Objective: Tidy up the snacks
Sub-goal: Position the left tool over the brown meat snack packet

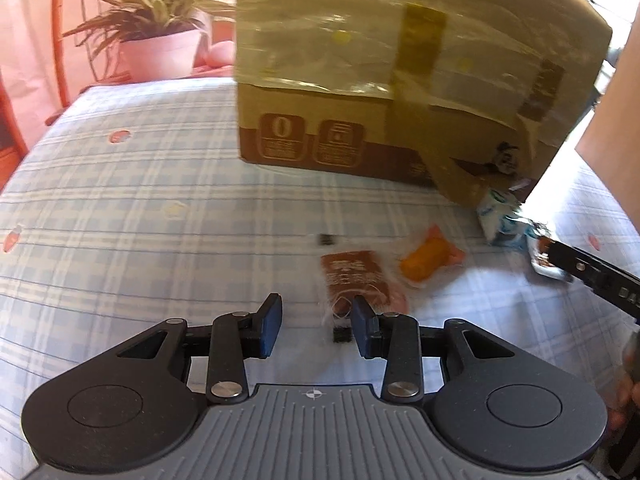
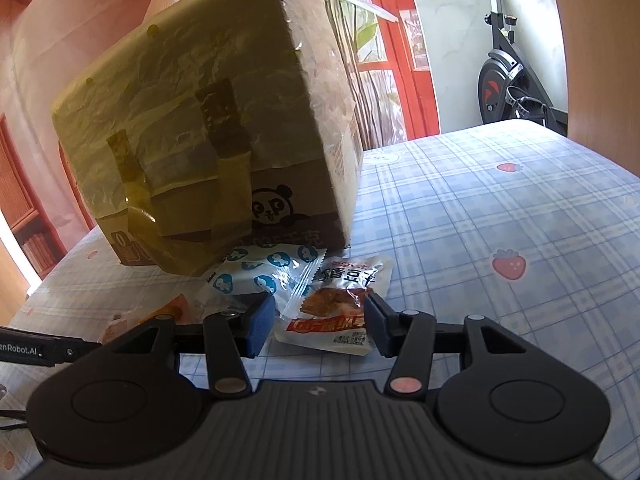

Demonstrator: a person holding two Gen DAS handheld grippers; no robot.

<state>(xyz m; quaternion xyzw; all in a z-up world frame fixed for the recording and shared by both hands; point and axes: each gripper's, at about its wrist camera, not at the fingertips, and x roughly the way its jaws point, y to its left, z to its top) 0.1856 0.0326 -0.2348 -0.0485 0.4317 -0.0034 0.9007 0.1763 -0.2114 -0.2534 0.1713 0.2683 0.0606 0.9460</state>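
A taped cardboard box [image 1: 400, 68] stands on the checked tablecloth; it also shows in the right wrist view [image 2: 208, 140]. In the left wrist view a brown snack packet [image 1: 356, 280] lies just ahead of my open, empty left gripper [image 1: 316, 326], with an orange snack [image 1: 426, 258] to its right. A white-and-blue packet [image 1: 498, 216] lies at the box corner. In the right wrist view my right gripper [image 2: 320, 322] is open, its fingers either side of a white tofu snack packet [image 2: 340, 308]. The white-and-blue packet [image 2: 260, 276] lies just behind it.
A potted plant [image 1: 160, 32] stands behind the table at the far left. An exercise bike [image 2: 508, 76] stands beyond the table's far edge. The right gripper's arm [image 1: 592, 276] enters the left wrist view at the right. A small black piece [image 1: 326, 239] lies on the cloth.
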